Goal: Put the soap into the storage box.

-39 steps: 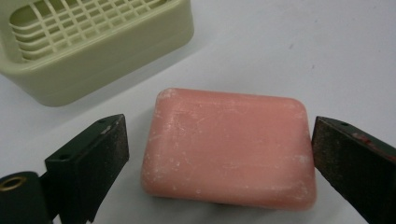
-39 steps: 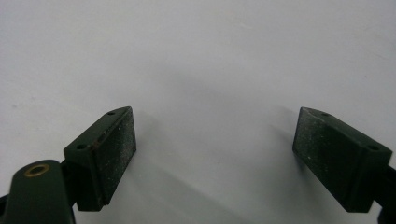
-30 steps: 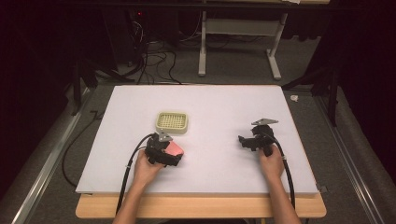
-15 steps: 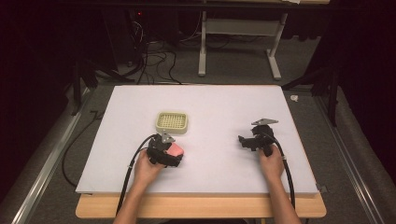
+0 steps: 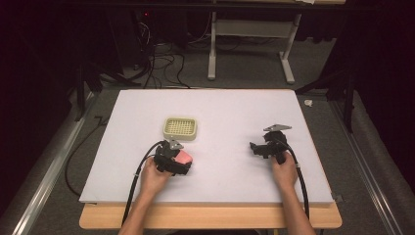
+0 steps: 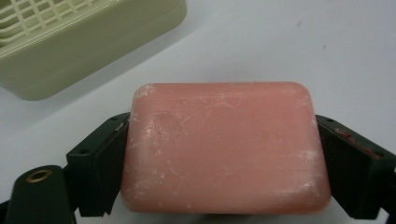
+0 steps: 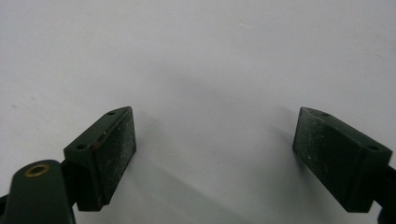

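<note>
The left gripper [image 6: 224, 154] grasps the unmarked pink soap bar [image 6: 224, 144] near the empty slotted soap dish [image 5: 180, 128]; the right gripper [image 7: 215, 154] has its jaws released.

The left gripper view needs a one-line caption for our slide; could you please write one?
Left hand-held gripper clamps a pink soap bar beside a pale green soap dish.

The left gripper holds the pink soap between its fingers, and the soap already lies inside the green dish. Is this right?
Not quite. The left gripper does hold the pink soap, but the soap is still outside the green dish, on the table near it. The left gripper view shows this.
</note>
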Tool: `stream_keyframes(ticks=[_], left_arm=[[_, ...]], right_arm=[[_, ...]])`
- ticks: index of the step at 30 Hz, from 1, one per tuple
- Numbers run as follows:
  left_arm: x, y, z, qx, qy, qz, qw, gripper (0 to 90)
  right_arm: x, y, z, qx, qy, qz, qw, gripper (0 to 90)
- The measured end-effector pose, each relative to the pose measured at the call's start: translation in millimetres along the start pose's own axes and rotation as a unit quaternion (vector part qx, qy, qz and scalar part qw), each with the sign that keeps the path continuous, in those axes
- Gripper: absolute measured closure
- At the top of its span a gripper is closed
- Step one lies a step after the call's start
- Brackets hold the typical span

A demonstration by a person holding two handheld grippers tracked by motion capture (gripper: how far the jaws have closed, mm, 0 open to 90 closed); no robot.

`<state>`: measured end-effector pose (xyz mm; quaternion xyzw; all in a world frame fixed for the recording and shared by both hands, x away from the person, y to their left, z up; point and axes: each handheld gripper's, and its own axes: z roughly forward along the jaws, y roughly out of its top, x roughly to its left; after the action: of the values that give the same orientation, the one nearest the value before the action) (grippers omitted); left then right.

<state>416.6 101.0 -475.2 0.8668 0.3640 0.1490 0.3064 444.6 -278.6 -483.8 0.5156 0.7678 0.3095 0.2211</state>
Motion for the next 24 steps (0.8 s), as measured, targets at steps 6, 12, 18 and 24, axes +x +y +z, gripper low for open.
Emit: stream_keyframes(ticks=[6, 12, 18, 24], left_arm=[[0.8, -0.1, -3.2, -0.010, 0.001, -0.006, 0.9999, 13.6], [3.0, 0.7, -9.4, -0.022, 0.000, -0.013, 0.9997, 13.8], [5.8, 2.1, -17.0, -0.035, 0.001, -0.023, 0.9991, 13.9], [9.5, 4.0, -22.4, -0.047, -0.004, -0.038, 0.9982, 13.9]], right_arm=[[0.0, 0.0, 0.1, 0.000, 0.000, 0.000, 1.0000, 13.9], [0.0, 0.0, 0.0, 0.000, 0.000, 0.000, 1.0000, 13.9], [0.0, 0.0, 0.0, 0.000, 0.000, 0.000, 1.0000, 13.9], [0.1, 0.0, 0.0, 0.000, 0.000, 0.000, 1.0000, 13.9]])
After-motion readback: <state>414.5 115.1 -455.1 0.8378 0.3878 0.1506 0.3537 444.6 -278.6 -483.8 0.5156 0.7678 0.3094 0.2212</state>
